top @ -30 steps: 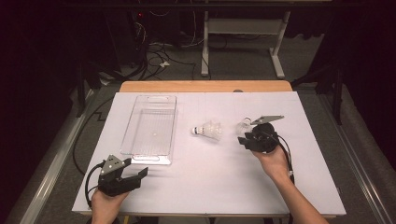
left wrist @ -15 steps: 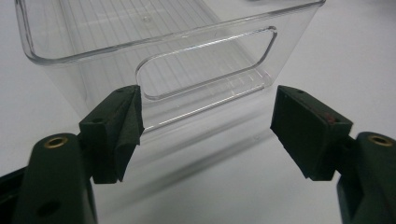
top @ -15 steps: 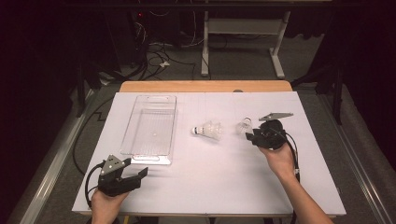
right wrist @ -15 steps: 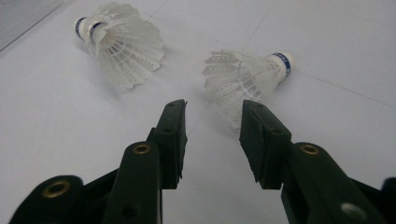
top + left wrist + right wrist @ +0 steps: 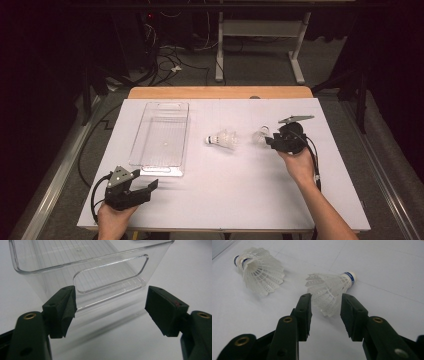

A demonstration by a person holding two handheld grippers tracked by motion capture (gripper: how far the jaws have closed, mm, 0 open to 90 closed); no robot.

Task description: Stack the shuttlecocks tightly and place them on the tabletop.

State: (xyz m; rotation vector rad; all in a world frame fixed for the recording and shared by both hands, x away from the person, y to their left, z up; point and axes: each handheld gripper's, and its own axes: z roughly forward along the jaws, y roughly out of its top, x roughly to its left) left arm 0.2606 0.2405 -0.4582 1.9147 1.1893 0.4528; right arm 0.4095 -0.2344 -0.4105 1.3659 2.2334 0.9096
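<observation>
Now, on the white bench (image 5: pixel 220 200), a clear bin (image 5: pixel 161 137) sits toward its left edge. Near the front-left corner the left tool (image 5: pixel 110 305) gapes released before the bin's handle end. Toward the right edge, the right tool (image 5: pixel 325 312) straddles one shuttlecock's (image 5: pixel 329 290) skirt, jaws apart; another shuttlecock (image 5: pixel 258 267) lies nearer the bench's middle.

We see the bin (image 5: pixel 162 135) left on the table (image 5: pixel 225 200), two shuttlecocks (image 5: pixel 223 139) (image 5: pixel 260 135) right of it, mid-table.

My white table (image 5: pixel 225 200), its wooden edge (image 5: pixel 220 92) at the far side; cables (image 5: pixel 165 60) and a stand (image 5: pixel 260 45) on the floor beyond.
</observation>
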